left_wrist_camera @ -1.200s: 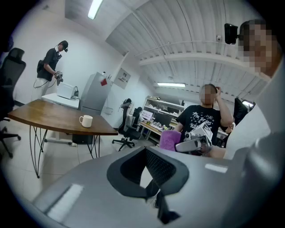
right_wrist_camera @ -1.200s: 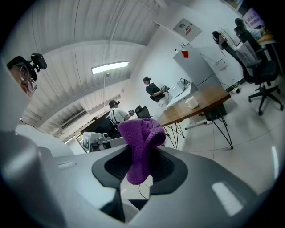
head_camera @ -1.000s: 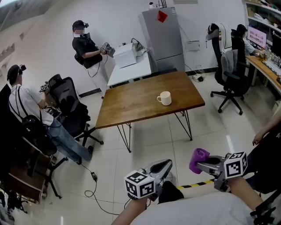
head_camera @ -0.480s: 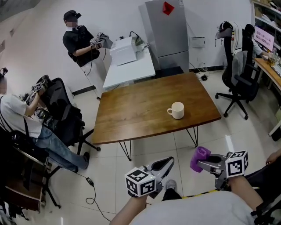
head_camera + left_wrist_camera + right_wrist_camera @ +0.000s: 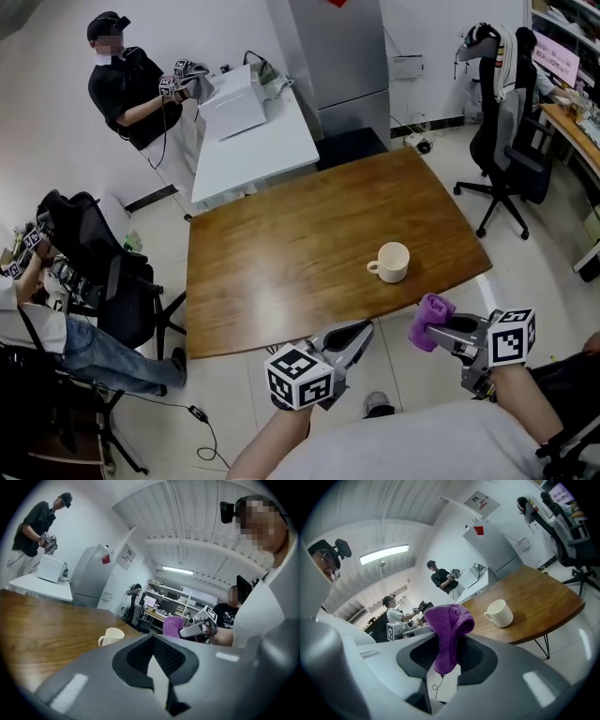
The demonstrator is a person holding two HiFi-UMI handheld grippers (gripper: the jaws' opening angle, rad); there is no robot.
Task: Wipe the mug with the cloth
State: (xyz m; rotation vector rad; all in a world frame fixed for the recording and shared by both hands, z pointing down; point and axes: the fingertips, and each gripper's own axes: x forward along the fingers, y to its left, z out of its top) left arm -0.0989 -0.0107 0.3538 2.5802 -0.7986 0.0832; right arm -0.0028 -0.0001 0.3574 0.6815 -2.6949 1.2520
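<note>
A cream mug [image 5: 392, 262] stands upright on a brown wooden table [image 5: 272, 253], close to the table's near right edge. In the head view its handle points left, and nothing touches it.

Just off that edge, the right gripper [image 5: 437, 325] has its jaws clamped on a purple cloth [image 5: 429, 312]. The cloth bunches above the jaw tips and hangs down between them, apart from the mug.

The left gripper [image 5: 359, 332] sits at the table's near edge, left of the mug. Its jaws are pressed together with nothing between them.

Beyond the wooden table stand a white table [image 5: 253, 141] and a grey cabinet [image 5: 337, 56]. A person in black [image 5: 127, 80] stands by the white table, and a seated person [image 5: 56, 328] is at far left. A black office chair [image 5: 506, 122] stands at right.
</note>
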